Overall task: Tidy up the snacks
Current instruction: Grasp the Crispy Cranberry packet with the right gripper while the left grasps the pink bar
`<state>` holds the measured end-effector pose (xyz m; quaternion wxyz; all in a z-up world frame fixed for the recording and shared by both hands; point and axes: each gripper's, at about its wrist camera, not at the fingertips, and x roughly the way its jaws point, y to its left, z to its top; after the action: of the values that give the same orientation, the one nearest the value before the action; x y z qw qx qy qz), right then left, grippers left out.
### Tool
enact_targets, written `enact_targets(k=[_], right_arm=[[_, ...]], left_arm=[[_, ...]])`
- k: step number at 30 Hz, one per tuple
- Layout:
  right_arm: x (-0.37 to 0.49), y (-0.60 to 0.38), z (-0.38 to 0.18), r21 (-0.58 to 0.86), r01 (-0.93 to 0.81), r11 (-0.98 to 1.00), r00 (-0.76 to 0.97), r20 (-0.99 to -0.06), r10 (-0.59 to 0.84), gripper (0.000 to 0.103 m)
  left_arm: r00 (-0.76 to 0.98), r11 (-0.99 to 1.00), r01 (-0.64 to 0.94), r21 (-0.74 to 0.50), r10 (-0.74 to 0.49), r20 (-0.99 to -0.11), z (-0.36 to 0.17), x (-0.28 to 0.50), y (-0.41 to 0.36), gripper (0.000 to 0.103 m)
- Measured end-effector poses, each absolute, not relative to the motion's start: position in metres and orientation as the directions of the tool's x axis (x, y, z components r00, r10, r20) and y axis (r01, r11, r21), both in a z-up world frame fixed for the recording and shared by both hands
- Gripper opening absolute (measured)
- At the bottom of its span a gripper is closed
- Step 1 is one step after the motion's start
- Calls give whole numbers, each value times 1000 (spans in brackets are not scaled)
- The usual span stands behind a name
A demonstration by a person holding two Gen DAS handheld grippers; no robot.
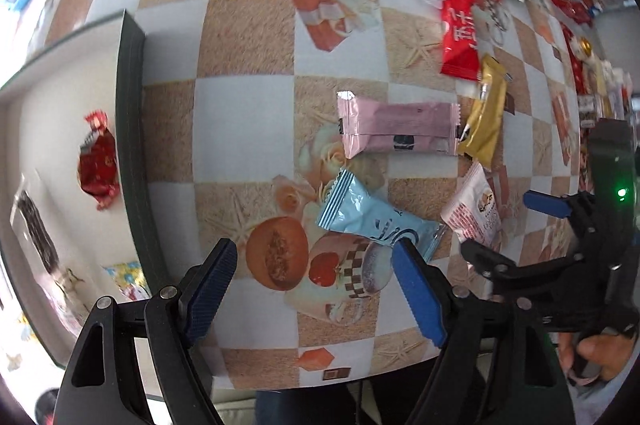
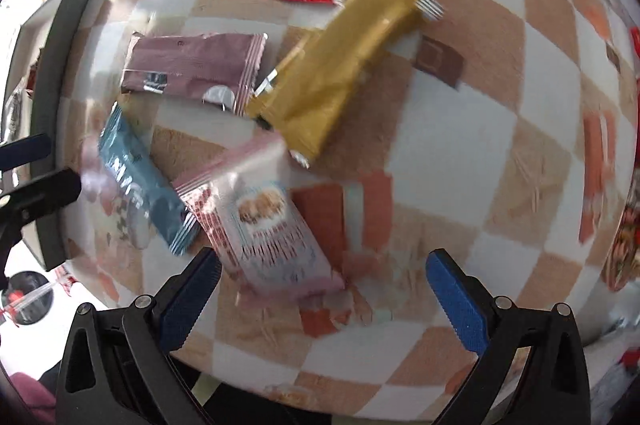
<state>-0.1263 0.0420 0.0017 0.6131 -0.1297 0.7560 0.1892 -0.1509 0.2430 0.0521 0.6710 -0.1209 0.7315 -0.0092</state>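
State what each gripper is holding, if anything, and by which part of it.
Nothing is held. The left gripper hangs open above the light blue packet; the right gripper is open above the white and pink packet, with no pad touching either.

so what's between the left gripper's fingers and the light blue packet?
Nothing but bare tablecloth. In the left wrist view the left gripper hangs open over the printed cloth, with the light blue packet just beyond its fingertips.

A home-like dining or living space: a table under a printed checkered oilcloth of beige and pale squares with starfish, gift boxes and fruit (image 1: pixel 248 37), scattered with wrapped snack packets (image 1: pixel 460 33), beside a white dark-rimmed tray (image 1: pixel 130 129) holding more sweets
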Motion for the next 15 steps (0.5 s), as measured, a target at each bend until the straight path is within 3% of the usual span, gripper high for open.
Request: enact_targets(k=[5,7,13,15], right_arm=[[-123,46,-6,72,-458,886,-197,-980,-22,103],[-125,54,-8,66,-476,877,-189,-981,-29,103],[-119,53,-8,71,-468,881,-210,-977,-33,103],[-101,62,-13,78,-468,881,-190,-982,-14,101]], left_arm=[[-110,935,-291,-203,-244,-964,39,-154,242,83],[-93,946,-279,-163,-195,-976,43,-151,238,83],[115,983,150,105,88,-989,76,-135,188,83],[171,946,276,172,128,-977,78,-133,172,83]])
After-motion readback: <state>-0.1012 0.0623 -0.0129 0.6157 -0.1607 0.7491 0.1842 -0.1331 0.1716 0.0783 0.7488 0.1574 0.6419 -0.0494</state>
